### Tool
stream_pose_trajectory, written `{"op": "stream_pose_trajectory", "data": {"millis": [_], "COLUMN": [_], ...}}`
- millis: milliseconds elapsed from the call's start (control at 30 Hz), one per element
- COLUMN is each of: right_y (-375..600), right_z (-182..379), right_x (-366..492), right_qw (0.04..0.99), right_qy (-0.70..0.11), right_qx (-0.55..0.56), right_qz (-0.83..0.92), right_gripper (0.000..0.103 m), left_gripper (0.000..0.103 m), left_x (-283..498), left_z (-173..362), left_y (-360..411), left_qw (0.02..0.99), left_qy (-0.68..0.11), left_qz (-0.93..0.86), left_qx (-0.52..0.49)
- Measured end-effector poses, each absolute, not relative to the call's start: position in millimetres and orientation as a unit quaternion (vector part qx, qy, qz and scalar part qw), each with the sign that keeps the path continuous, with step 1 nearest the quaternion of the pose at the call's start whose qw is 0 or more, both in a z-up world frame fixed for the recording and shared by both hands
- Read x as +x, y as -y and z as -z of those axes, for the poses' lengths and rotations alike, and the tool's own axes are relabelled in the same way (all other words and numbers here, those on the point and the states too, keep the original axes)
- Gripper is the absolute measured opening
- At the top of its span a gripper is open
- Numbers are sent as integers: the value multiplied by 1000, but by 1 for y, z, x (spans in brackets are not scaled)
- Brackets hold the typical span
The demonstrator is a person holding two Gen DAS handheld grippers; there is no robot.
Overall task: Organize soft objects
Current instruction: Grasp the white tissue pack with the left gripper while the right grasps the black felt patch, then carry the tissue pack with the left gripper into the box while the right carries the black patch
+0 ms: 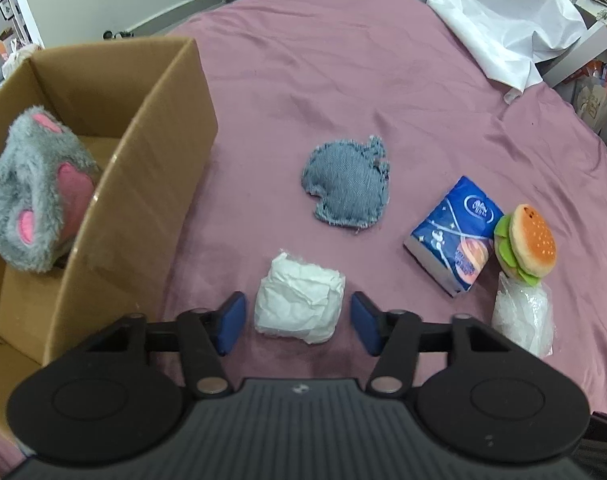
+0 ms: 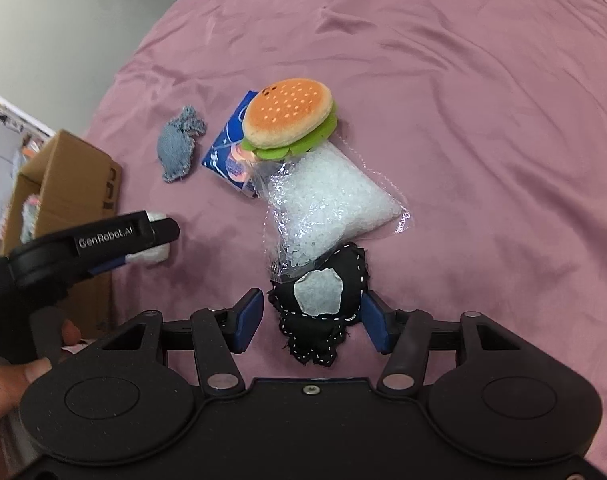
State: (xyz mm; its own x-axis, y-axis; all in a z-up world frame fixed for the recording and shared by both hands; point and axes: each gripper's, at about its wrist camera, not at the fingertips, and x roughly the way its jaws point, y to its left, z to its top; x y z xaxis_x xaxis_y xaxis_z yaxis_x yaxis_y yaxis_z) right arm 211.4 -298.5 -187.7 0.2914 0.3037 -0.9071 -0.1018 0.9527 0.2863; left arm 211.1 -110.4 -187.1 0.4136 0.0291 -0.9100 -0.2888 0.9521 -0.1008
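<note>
Now the white tissue wad lies on the bed between the spread fingers of the left tool, which grips nothing yet. To take it well, I would lower until both blue pads flank its middle, then close gently, since it will likely crush and slip if pinched at an edge. The right tool is likewise open, straddling the black stitched pouch, its right pad touching or nearly so. Just left of the wad stands the cardboard box, holding a grey plush toy.
</note>
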Motion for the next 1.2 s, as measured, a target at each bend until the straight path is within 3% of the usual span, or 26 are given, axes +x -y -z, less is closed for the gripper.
{"op": "stream_pose_trajectory", "data": {"millis": [267, 367, 500, 1200], "right_y": [276, 272, 271, 278], "right_z": [190, 189, 181, 120], "right_x": [208, 206, 204, 187], "right_qw": [809, 814, 815, 849], "right_qy": [-573, -566, -561, -487], "right_qx": [-5, -30, -18, 65], "right_qz": [-132, -130, -146, -195], "right_gripper": [53, 42, 37, 36], "left_gripper": [44, 44, 44, 44], "left_x": [209, 205, 197, 161], "left_z": [186, 179, 167, 101], "left_y": [112, 116, 119, 124], "left_qw": [831, 836, 841, 870], "left_qy": [-534, -528, -521, -474], "left_qz": [-90, -89, -88, -92], "left_qx": [-127, -121, -119, -104]}}
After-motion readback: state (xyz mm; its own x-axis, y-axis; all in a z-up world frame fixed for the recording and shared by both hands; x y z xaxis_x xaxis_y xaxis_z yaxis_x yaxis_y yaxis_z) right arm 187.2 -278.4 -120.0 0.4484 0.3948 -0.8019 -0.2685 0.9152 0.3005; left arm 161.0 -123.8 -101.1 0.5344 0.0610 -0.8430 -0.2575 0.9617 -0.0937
